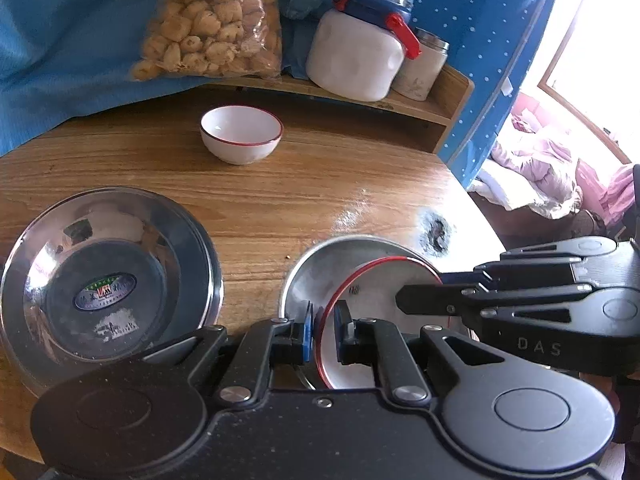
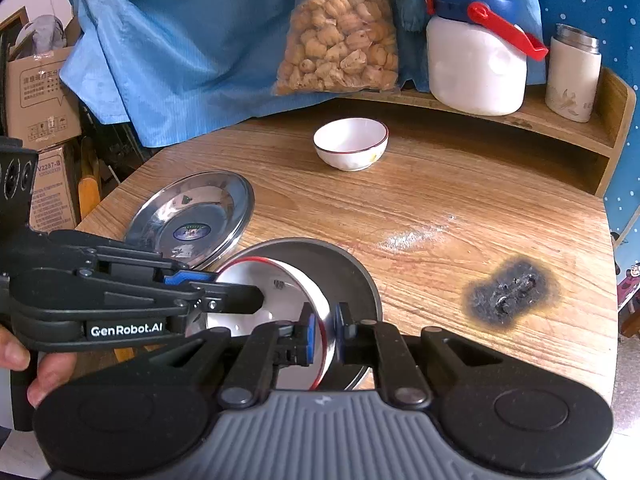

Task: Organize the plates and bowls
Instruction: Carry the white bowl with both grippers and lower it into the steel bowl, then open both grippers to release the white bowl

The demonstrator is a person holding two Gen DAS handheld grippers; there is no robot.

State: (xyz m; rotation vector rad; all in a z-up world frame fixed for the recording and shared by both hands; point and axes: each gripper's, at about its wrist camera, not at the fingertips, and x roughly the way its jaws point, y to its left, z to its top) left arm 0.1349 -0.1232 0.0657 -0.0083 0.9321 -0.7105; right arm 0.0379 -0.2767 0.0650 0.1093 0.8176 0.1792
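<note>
A white bowl with a red rim (image 1: 372,300) (image 2: 256,296) sits in a steel plate (image 1: 320,268) (image 2: 344,264) at the near edge of the table. My left gripper (image 1: 324,320) is shut on the bowl's left rim. My right gripper (image 2: 325,328) is shut on its right rim. Each gripper shows in the other's view, the right one (image 1: 520,296) and the left one (image 2: 132,296). A second steel plate (image 1: 108,276) (image 2: 192,216) with a sticker lies to the left. A second white red-rimmed bowl (image 1: 241,134) (image 2: 351,143) stands farther back.
A low wooden shelf (image 1: 420,100) (image 2: 560,120) at the back holds a bag of snacks (image 1: 212,20) (image 2: 340,36), a white jar with blue lid (image 1: 360,48) (image 2: 476,52) and a steel-capped cup (image 2: 572,76). A burn mark (image 2: 508,292) scars the table at right. Blue cloth hangs behind.
</note>
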